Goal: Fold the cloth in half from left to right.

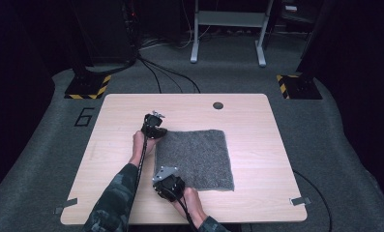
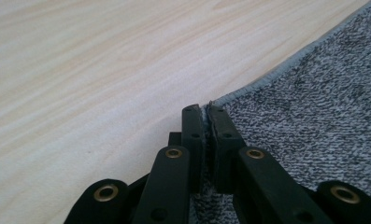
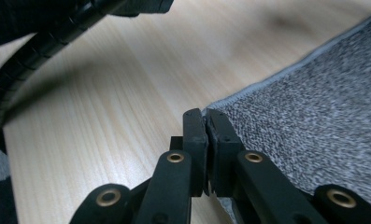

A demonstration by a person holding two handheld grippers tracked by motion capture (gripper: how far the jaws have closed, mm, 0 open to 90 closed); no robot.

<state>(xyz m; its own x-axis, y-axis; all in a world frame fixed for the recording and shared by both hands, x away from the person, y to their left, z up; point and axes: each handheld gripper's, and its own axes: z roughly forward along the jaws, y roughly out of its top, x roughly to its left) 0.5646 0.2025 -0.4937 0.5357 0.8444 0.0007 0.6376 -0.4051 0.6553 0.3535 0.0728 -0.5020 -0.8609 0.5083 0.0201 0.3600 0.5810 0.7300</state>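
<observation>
- Left gripper (image 1: 156, 130): at the far left corner of the grey cloth (image 1: 195, 158), held in the person's left hand (image 1: 142, 145). In the left gripper view its jaws stand pressed together with the cloth's hemmed corner (image 2: 206, 106) pinched between them.
- Right gripper (image 1: 164, 175): at the near left corner of the same cloth, held in the right hand (image 1: 193, 205), a grey three-cornered plate on top. In the right gripper view its jaws are closed on the cloth's edge (image 3: 212, 112), a thin fold of fabric caught between the pads.
- Grey cloth: flecked, roughly square, hemmed border; lies flat on the middle of the table (image 1: 257, 121), its left side between the two grippers.
- Table: pale wood-grain top, bare around the cloth; one small dark round hole (image 1: 218, 105) near the far edge, well apart from the cloth.
- Cable (image 3: 43, 35): black ribbed, crosses the upper left of the right gripper view above the tabletop, clear of the jaws.
- Surroundings: grey carpet floor (image 1: 325, 125); white frame legs (image 1: 228, 29) beyond the table; two black stands on yellow-and-black striped bases (image 1: 87, 87) at the far corners; number 6 (image 1: 84, 117) marked on the floor at left.
- Obstructions: nothing lies on the cloth or between it and either gripper.
</observation>
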